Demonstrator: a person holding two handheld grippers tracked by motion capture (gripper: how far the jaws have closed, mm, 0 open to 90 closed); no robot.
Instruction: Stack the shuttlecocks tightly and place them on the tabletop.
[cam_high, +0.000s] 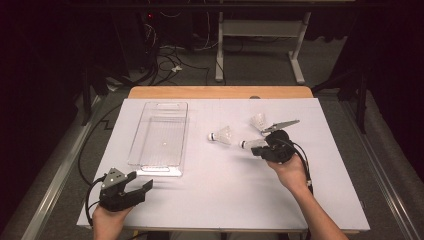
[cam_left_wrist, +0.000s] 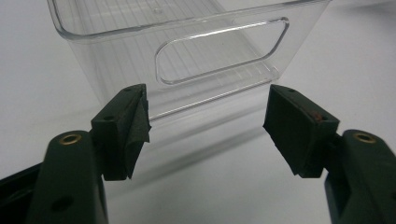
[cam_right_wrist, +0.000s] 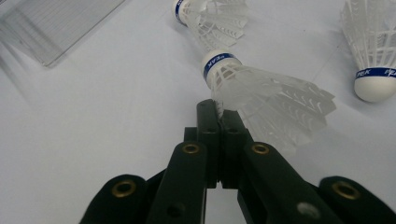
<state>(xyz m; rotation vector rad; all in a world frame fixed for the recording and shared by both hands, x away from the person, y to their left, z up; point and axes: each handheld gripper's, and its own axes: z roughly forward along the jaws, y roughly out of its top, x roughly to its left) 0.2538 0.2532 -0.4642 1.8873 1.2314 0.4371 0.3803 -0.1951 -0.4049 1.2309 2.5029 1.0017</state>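
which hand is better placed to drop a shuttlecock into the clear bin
Right: the right gripper is shut on the white feathered shuttlecock. The left gripper is open, facing the clear plastic bin.

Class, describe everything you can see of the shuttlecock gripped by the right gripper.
The shuttlecock is white, with a translucent plastic-looking ribbed skirt and a rounded cork-like head ringed by a blue band with white lettering. It lies on its side over the white table; whether it rests on it is unclear. The right gripper, jaws shut, pinches the skirt's edge. Two similar shuttlecocks lie nearby, apart from it.
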